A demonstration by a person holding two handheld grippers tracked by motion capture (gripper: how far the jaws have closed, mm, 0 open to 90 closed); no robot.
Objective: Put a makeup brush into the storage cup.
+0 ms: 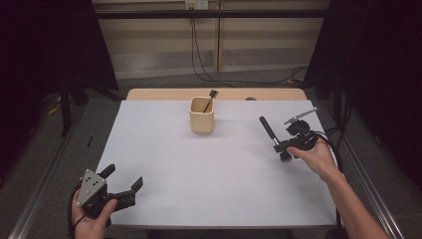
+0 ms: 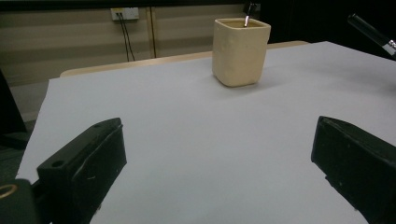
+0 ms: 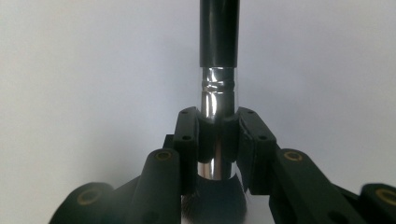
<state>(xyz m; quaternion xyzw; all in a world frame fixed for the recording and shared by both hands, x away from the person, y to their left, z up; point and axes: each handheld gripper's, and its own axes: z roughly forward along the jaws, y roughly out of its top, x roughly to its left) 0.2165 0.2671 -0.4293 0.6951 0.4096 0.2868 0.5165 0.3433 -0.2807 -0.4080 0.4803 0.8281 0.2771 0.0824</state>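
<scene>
Right gripper view: right gripper [image 3: 217,135] jaws clamped on brush [image 3: 218,56] at silver collar, handle pointing away above white table [image 1: 224,169]. Left gripper [image 1: 124,183] jaws apart, holding nothing, near front-left edge. Beige cup [image 1: 202,115] well apart, mid-table, another brush [image 1: 210,99] inside. Path between unobstructed.

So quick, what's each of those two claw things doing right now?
Left gripper: open, holding nothing, low over the white table.
Right gripper: shut on the makeup brush, gripping its silver collar.
</scene>
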